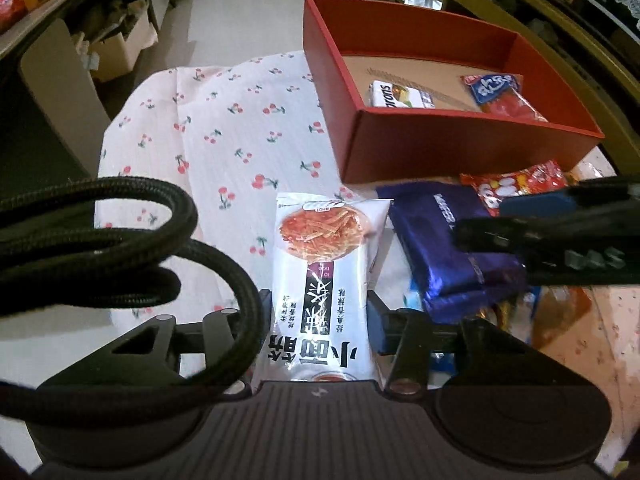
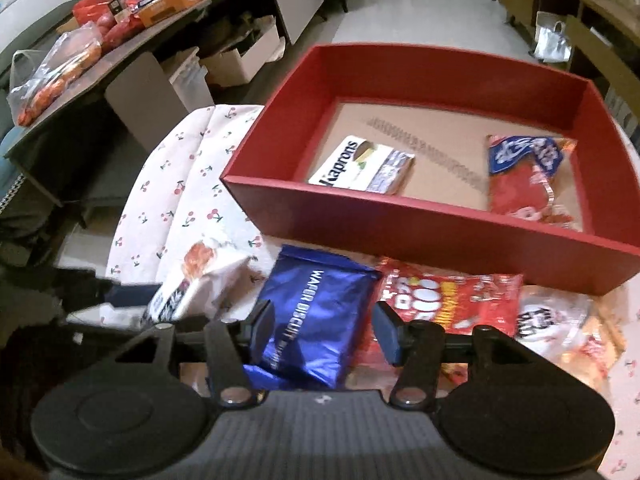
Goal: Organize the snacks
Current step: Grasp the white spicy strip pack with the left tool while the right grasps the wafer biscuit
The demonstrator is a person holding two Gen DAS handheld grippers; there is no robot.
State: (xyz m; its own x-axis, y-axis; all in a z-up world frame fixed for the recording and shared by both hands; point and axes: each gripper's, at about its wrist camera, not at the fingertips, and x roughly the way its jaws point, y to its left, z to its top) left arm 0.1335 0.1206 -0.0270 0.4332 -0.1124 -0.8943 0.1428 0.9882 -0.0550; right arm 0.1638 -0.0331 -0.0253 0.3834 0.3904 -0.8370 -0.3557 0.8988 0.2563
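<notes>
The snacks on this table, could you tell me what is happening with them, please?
A person with a gripper in each hand is sorting snacks into the red box, which already holds two packets. The left gripper has closed its jaws on a white packet. The right gripper straddles the blue wafer pack, jaws not yet pressing. A red packet and others wait on the cherry cloth.
</notes>
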